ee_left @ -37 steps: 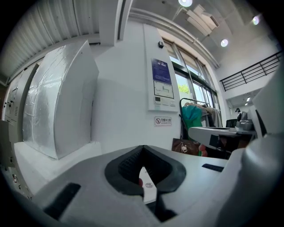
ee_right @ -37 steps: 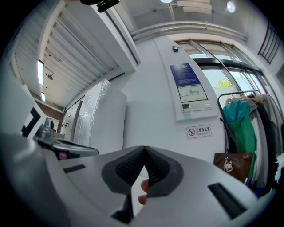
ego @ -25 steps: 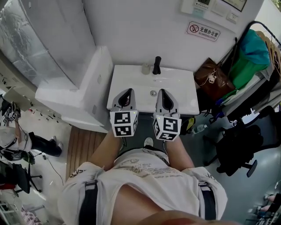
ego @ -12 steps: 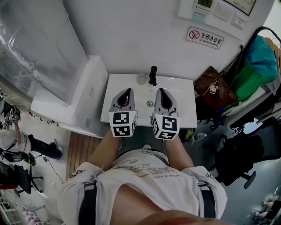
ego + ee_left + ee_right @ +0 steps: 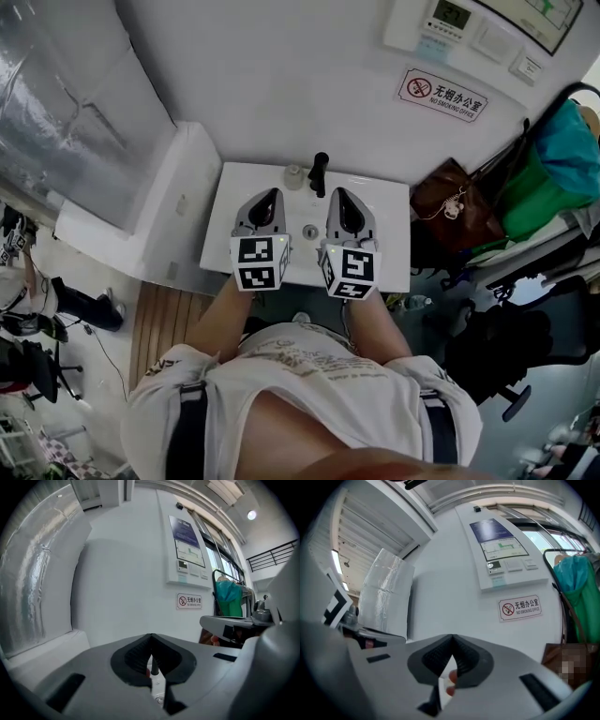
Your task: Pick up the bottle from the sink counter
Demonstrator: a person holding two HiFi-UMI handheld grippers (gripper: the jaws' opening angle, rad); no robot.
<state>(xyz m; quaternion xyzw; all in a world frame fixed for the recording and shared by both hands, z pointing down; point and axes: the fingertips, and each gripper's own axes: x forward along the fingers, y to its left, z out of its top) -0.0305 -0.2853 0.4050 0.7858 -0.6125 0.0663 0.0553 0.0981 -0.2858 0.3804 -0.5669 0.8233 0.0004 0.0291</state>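
While over sink [image 5: 380, 220], left hand-held gripper [image 5: 268, 192], right hand-held gripper [image 5: 339, 191] closed, empty.

A small, pale bottle [image 5: 293, 177] stands upright at the back edge of the white desk [image 5: 386, 234], close to the wall [image 5: 281, 84] and just left of the black tap [image 5: 320, 173].

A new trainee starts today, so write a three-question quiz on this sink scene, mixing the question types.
1. True or false: in the head view, the bottle stands left of the black faucet.
2. The jaws of the left gripper are: A) wide open; B) shut, empty; C) shut on the bottle.
3. Fill in: the right gripper is held over the white ____.
Key: 1 true; 2 B; 3 sink.
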